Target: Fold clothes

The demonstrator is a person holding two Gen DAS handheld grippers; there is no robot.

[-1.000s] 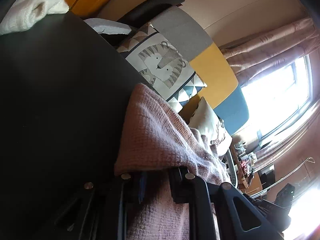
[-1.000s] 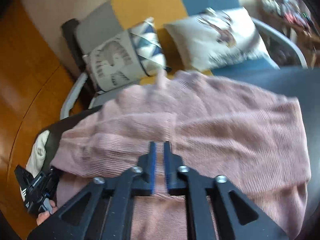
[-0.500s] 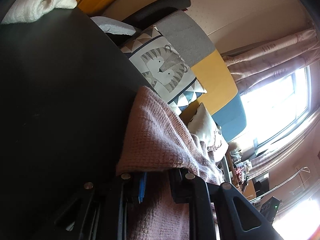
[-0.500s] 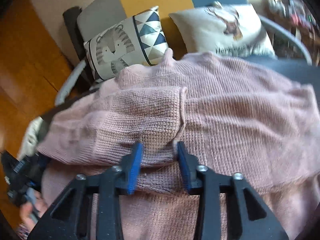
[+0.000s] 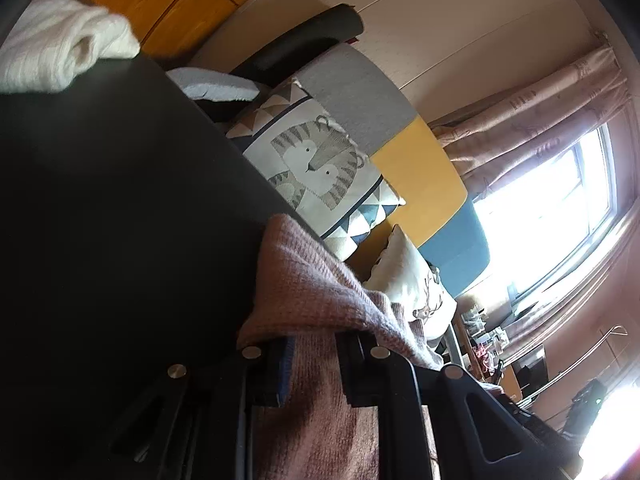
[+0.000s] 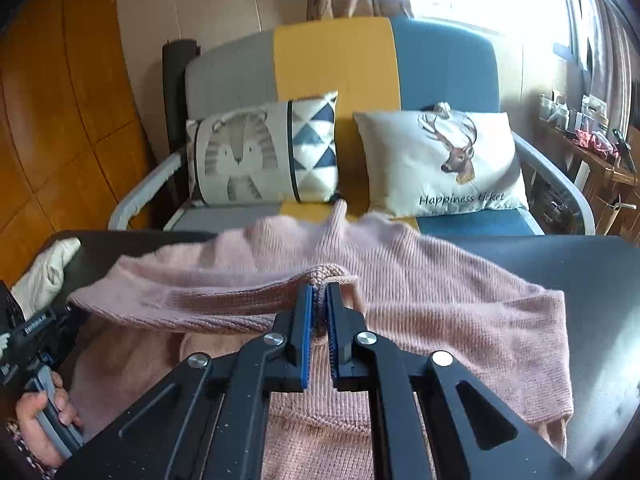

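1. Pink knit sweater (image 6: 420, 304) is spread across the dark worktop (image 6: 600, 272), its far edge running toward the sofa (image 6: 332, 56). One part is lifted and doubled over the body, so a fold is in hand, I'd say.
2. My right claw (image 6: 319, 308) is clamped tight on a bunched knit edge, blue pads pinching the fabric between them. That pinch is what holds the flap up off the layer below.
3. My left claw (image 5: 312, 360) sits at the sweater's (image 5: 304, 280) other end. The jaws stand apart with knit lying between them and draped over the tips; I can't tell whether they actually bite the cloth. In the right view I see the left hand (image 6: 40, 420) squeezing the handle, low at the left edge.
4. Judging by it, two holds at opposite ends keep the lifted edge straight, so it would lay down flat rather than sag in the middle.
5. A white knit garment (image 5: 60, 56) sits bunched at the worktop's far corner, well apart.
6. Behind: tiger cushion (image 6: 260, 156) and deer cushion (image 6: 440, 164) on the sofa, clear of the fold.
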